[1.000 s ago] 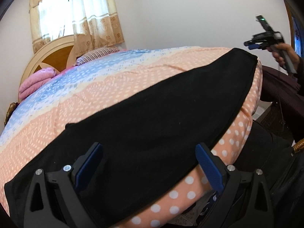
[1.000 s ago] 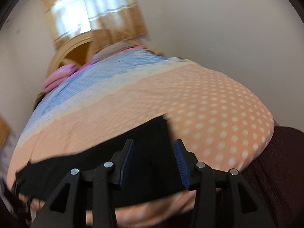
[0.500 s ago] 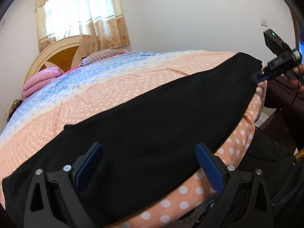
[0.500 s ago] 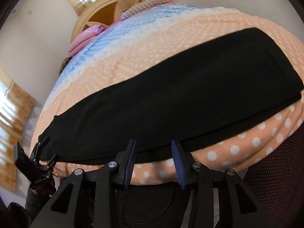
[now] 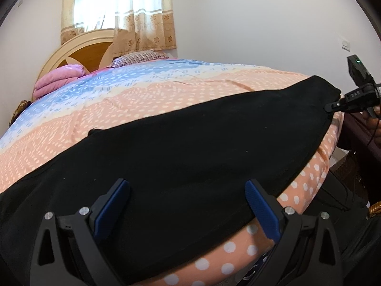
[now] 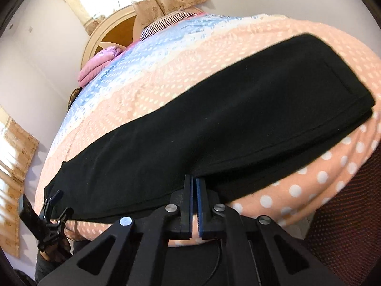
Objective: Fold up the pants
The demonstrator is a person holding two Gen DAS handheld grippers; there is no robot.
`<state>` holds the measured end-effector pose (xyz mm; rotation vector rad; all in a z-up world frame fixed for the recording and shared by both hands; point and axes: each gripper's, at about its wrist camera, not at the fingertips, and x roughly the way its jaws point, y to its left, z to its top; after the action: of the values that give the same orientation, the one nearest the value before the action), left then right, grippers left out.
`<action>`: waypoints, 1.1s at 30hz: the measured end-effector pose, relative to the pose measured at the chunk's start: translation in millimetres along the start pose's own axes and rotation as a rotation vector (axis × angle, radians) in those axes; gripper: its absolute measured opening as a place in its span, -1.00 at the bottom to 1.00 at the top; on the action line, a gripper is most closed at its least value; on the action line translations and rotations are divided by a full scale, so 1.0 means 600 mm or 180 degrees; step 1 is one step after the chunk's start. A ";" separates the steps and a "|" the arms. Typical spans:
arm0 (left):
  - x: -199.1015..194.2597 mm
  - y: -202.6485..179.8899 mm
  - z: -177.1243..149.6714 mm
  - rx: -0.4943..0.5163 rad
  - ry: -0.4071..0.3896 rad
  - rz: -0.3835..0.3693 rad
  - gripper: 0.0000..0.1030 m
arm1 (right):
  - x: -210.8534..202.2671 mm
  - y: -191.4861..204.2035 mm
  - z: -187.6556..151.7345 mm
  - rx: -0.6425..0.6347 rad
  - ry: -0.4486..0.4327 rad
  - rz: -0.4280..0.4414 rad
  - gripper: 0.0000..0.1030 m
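Black pants [image 5: 190,143] lie flat in a long strip across the near side of the bed [image 5: 142,100]. My left gripper [image 5: 188,190] is open, its blue pads spread wide just above the cloth near one end. At the far right, my right gripper [image 5: 329,108] meets the other end of the pants. In the right wrist view the pants [image 6: 214,119] run from lower left to upper right, and the right gripper [image 6: 194,182] has its jaws closing to a tight pinch on the near edge of the pants. The open left gripper [image 6: 59,203] shows at the pants' lower left end.
The bedspread [image 6: 166,71] is peach with white dots, blue toward the headboard [image 5: 78,52]. A folded pink blanket [image 5: 59,76] and a striped pillow [image 5: 138,59] lie at the head. A dark maroon seat [image 6: 352,214] stands past the bed's right corner. A hand [image 5: 373,121] holds the right gripper.
The right gripper came down from the air to the pants' near edge and its jaws went from open to shut. The left gripper stayed open over the cloth.
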<state>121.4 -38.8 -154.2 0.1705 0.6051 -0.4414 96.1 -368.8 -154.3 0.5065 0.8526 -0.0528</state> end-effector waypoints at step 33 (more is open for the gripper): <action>-0.017 0.023 -0.010 -0.0083 -0.0008 0.0091 0.94 | -0.122 -0.194 0.048 0.0606 -0.0896 -0.0683 -0.75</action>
<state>117.2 -21.0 -152.7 0.1536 0.6052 -0.4059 39.8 -495.5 -132.2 0.5685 0.6251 -0.3965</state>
